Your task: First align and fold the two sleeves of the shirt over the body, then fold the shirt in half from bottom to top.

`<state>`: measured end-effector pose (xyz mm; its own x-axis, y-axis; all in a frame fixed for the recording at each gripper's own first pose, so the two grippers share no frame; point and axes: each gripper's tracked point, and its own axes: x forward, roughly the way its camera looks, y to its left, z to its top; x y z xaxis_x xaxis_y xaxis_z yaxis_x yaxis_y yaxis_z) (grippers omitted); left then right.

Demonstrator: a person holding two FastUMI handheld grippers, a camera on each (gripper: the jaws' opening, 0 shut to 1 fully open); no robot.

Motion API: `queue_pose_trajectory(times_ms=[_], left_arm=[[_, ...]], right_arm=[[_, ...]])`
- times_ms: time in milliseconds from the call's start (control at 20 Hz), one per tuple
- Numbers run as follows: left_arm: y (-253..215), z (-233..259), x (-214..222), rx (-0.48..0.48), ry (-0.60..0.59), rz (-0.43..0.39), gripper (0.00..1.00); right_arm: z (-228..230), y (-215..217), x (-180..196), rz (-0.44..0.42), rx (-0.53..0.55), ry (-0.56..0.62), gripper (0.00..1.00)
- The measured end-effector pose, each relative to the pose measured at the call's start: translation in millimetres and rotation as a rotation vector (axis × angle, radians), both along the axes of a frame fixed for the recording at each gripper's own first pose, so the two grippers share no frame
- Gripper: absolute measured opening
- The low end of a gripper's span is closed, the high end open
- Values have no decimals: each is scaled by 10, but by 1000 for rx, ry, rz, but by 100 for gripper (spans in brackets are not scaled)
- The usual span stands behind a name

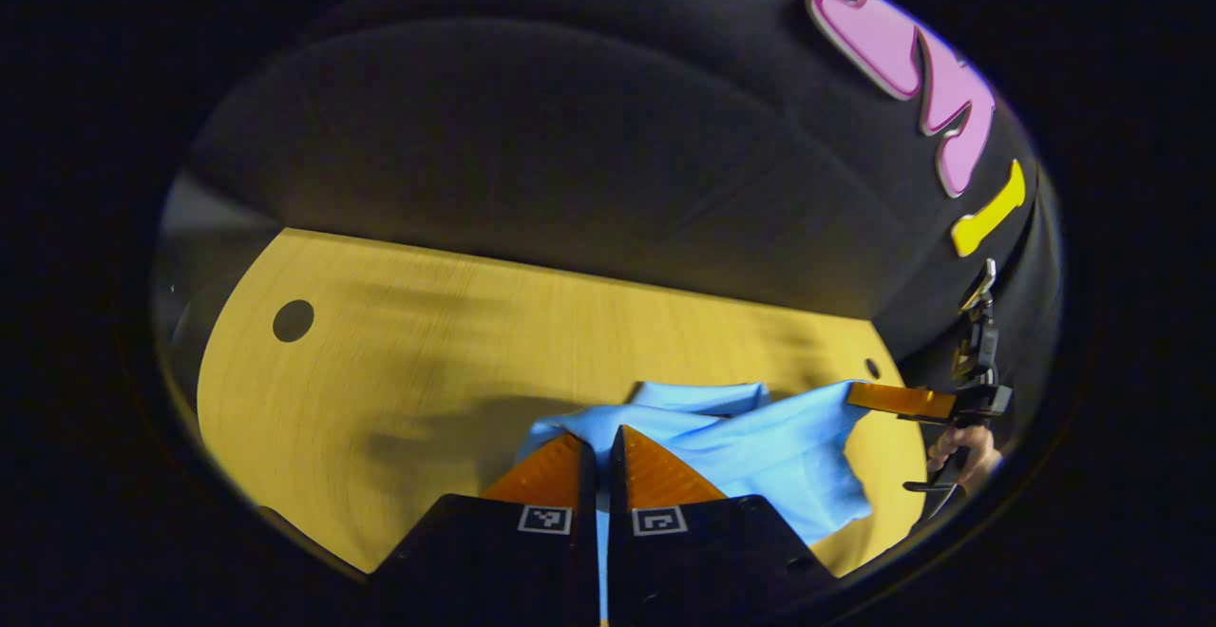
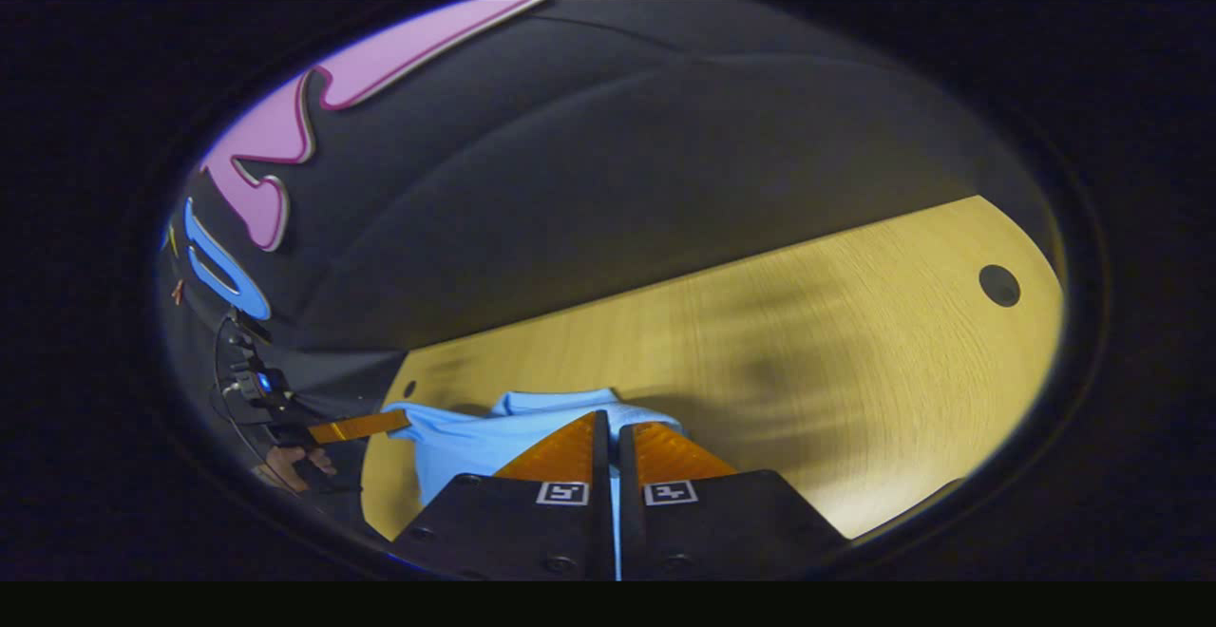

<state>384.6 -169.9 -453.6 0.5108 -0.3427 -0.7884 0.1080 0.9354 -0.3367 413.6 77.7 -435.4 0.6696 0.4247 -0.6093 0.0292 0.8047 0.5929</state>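
A light blue shirt (image 1: 760, 456) hangs stretched above the wooden table (image 1: 399, 389), held up between both grippers. In the left gripper view my left gripper (image 1: 601, 437) is shut on one edge of the cloth, which runs down between its fingers. Farther right in that view the right gripper (image 1: 898, 401) pinches the opposite edge, a hand (image 1: 964, 451) holding it. In the right gripper view my right gripper (image 2: 613, 432) is shut on the blue shirt (image 2: 456, 451), and the left gripper (image 2: 366, 427) grips the far edge at the left, with a hand (image 2: 290, 465) behind it.
The table (image 2: 836, 370) has a round cable hole (image 1: 293, 320) near one end, also seen as a hole (image 2: 998, 285) at the right, and a smaller hole (image 1: 871, 368) by the wall. The black booth wall (image 1: 570, 152) rises right behind the table's back edge.
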Motion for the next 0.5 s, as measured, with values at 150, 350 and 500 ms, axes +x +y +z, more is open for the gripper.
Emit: queue_pose_trajectory(times_ms=[150,350,500], left_arm=[[-98,-355,-148,52,88,-1,16],[-229,-188,-142,8,59,-10,49],[-205,262,-164,-59,-3,-4,57]], right_arm=[[-169,-6,-20,-6,-41,32,7],[-68,-75,-74,29,-69,-9,62],[263,-244,-200,59,-117,-86,97]])
